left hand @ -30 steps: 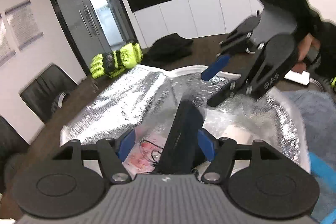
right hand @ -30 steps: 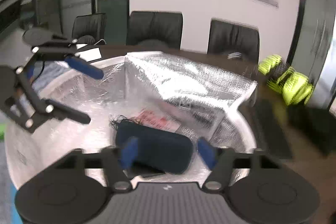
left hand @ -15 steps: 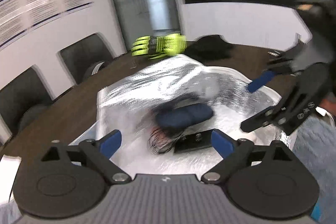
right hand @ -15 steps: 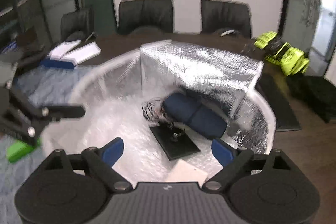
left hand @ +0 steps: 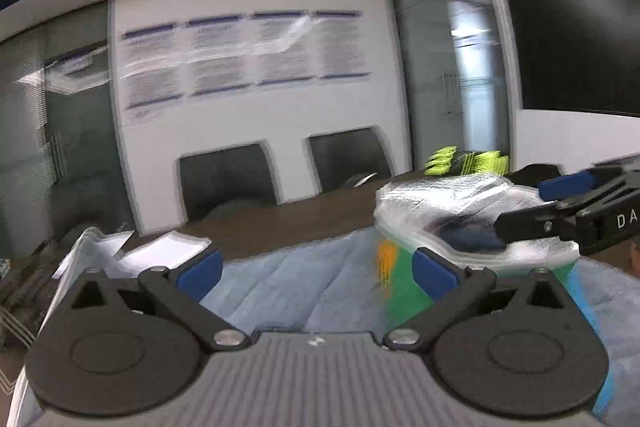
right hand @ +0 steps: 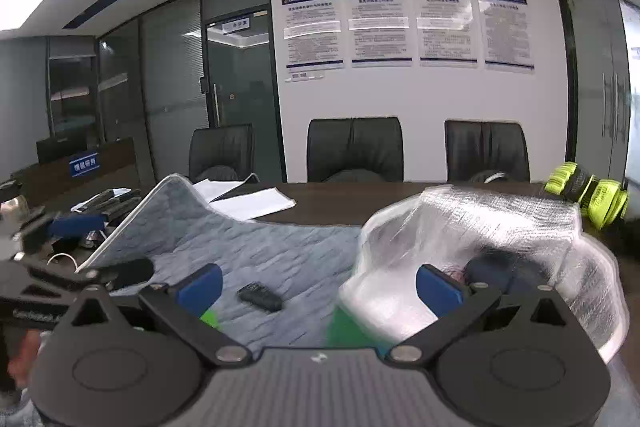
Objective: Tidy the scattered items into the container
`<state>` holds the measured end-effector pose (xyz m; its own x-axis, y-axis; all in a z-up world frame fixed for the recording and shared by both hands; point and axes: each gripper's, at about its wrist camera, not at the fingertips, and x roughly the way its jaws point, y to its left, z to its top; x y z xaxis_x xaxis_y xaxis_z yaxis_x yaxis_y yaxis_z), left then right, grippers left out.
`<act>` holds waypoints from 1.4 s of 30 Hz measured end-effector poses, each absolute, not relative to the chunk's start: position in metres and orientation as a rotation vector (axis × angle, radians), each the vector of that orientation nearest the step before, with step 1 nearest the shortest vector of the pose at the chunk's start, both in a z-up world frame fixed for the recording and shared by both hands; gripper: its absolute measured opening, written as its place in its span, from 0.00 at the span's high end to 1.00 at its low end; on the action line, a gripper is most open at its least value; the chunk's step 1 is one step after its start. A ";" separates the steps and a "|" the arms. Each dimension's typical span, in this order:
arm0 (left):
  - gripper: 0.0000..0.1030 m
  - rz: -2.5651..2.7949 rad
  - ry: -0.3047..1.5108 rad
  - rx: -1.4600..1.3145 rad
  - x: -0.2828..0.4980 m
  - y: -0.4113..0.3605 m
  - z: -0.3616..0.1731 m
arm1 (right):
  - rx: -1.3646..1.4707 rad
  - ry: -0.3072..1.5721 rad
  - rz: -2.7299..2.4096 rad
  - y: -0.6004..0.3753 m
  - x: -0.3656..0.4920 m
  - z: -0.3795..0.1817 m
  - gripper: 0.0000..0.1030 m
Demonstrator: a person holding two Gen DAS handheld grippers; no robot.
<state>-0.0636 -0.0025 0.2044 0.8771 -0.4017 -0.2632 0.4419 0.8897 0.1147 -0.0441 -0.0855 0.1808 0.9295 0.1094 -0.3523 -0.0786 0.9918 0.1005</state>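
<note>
Both jaws spread wide, nothing held: left gripper (left hand: 316, 269) and right gripper (right hand: 318, 285) hover over the blue-grey cloth (right hand: 256, 251), beside the foil-lined container (right hand: 496, 227). Container sits to the right on the cloth; a dark navy pouch (right hand: 500, 269) is already inside, other contents blurred. Still out: a small black device (right hand: 260, 296) lying on the cloth just ahead of the right gripper, and a green item (right hand: 210, 317) near its left finger, identity unclear. Neon-yellow gloves (right hand: 588, 199) lie on the table behind the container. Judged partly done, pick-ups remain.
</note>
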 end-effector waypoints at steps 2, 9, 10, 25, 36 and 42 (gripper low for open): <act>0.00 -0.423 0.296 0.117 -0.067 0.022 0.186 | 0.130 0.395 0.100 -0.070 -0.040 0.153 0.00; 0.00 -0.119 0.548 -0.003 -0.045 0.065 0.103 | 0.085 0.602 -0.019 -0.020 -0.008 0.051 0.00; 0.00 -0.117 0.582 0.006 -0.043 0.063 0.092 | 0.087 0.617 -0.015 -0.018 -0.005 0.042 0.00; 0.00 -0.161 0.663 0.066 -0.041 0.051 0.039 | 0.038 0.696 -0.037 -0.001 0.003 0.007 0.00; 0.00 -0.155 0.667 0.073 -0.042 0.052 0.040 | 0.038 0.697 -0.036 -0.003 0.002 0.006 0.00; 0.00 -0.143 0.672 0.088 -0.043 0.051 0.039 | 0.037 0.696 -0.036 -0.002 0.003 0.006 0.00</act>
